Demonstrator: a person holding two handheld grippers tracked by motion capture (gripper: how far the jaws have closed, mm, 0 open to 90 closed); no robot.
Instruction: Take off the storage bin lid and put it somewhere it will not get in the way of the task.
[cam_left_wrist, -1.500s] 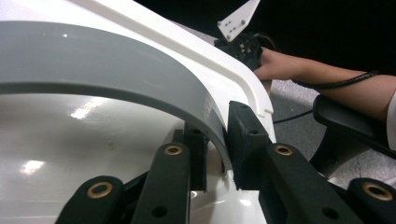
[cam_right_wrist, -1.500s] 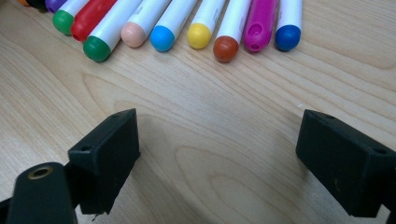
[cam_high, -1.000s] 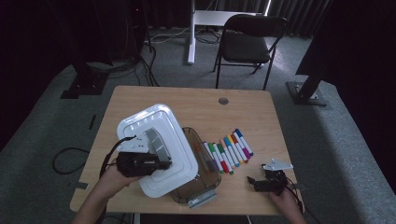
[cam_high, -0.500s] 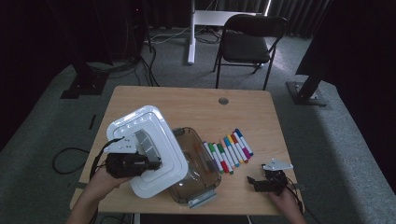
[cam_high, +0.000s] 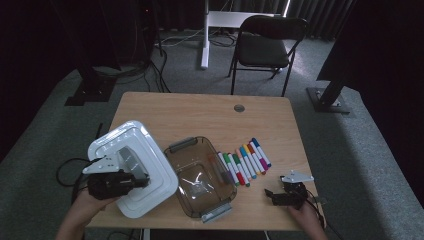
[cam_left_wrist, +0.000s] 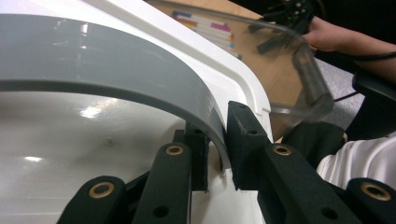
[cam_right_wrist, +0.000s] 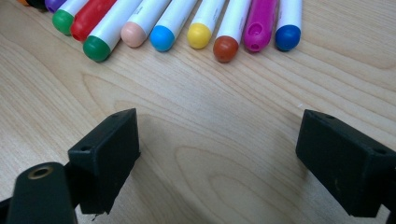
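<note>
The lid (cam_high: 131, 170) has slid left off the bin (cam_high: 200, 176) since a second ago and now overhangs the tabletop's (cam_high: 200, 112) near-left edge, leaving the bin uncovered. The left gripper (cam_high: 122, 179), forearm coming in from the near edge, pinches the lid's grey handle (cam_left_wrist: 140, 84). The right gripper (cam_right_wrist: 215, 154) rests unmoved at the near right, jaws spread, just short of the markers (cam_high: 245, 161). The far half of the tabletop lies bare.

Dim room (glare on lid (cam_left_wrist: 88, 112)).
</note>
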